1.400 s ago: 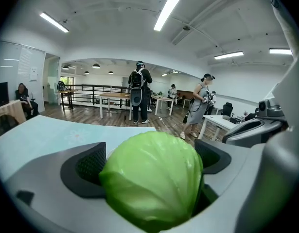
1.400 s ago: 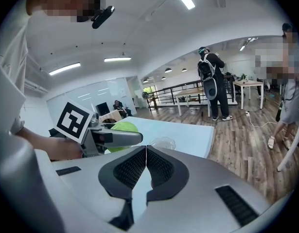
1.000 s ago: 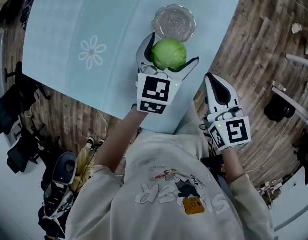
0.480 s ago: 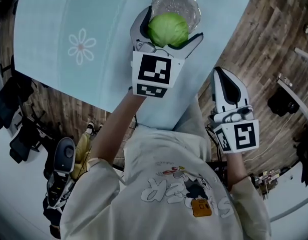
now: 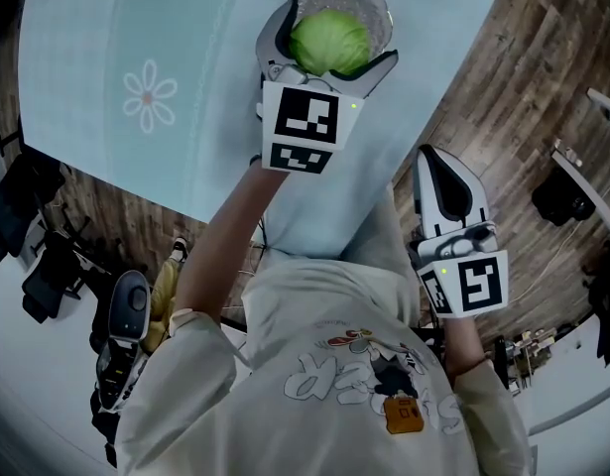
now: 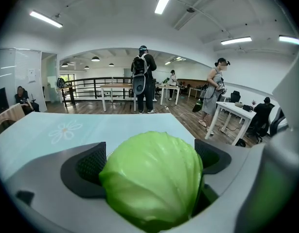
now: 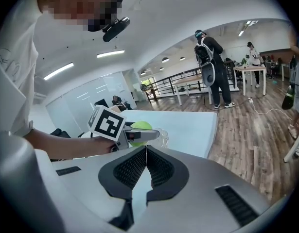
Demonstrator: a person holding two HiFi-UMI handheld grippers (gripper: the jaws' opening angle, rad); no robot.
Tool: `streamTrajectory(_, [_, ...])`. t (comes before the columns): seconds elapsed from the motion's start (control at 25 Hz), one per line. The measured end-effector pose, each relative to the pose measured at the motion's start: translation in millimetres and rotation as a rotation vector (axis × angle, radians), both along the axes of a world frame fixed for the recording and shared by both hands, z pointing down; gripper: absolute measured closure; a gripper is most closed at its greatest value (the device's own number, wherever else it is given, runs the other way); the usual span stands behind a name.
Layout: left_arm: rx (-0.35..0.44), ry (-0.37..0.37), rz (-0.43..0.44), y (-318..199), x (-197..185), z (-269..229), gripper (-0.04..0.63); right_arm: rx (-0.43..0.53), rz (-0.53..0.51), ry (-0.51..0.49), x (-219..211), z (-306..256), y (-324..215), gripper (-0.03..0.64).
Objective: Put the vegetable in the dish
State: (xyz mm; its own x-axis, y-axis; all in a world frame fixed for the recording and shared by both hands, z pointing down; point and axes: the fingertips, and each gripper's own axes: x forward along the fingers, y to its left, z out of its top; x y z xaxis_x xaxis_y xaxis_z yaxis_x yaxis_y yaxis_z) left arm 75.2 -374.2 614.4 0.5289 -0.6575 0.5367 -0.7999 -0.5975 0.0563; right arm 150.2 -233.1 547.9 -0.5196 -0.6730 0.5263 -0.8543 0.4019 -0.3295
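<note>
My left gripper [image 5: 329,50] is shut on a round green cabbage [image 5: 330,40], and it holds the cabbage right over the clear glass dish [image 5: 376,6] near the far edge of the table. From the left gripper view the cabbage [image 6: 151,178] fills the space between the two dark jaw pads and hides the dish. My right gripper [image 5: 439,179] hangs off the table's right side, over the wooden floor, its jaws pressed together with nothing between them. The right gripper view looks across at the left gripper [image 7: 139,134], the cabbage [image 7: 138,127] and the dish [image 7: 161,136].
The table wears a pale blue cloth [image 5: 146,97] with a white flower print. People stand among desks in the room behind [image 6: 143,79]. Chairs and gear [image 5: 121,345] crowd the floor to my left.
The left gripper has carried the cabbage forward, from just short of the dish to directly above it. The right gripper has stayed low at my side.
</note>
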Motion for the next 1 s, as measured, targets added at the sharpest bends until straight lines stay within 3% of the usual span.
streamTrajectory(0.56, [-0.056,-0.037,-0.035,-21.1,-0.2,41.7,0.027,-0.026,0.041,0.002,20.0,5.2,-7.8,0.594])
streamTrajectory(1.0, [-0.044,-0.149,-0.023,-20.2,3.6,59.7,0.027,-0.018,0.063,-0.019,21.0,4.9,-20.1,0.594])
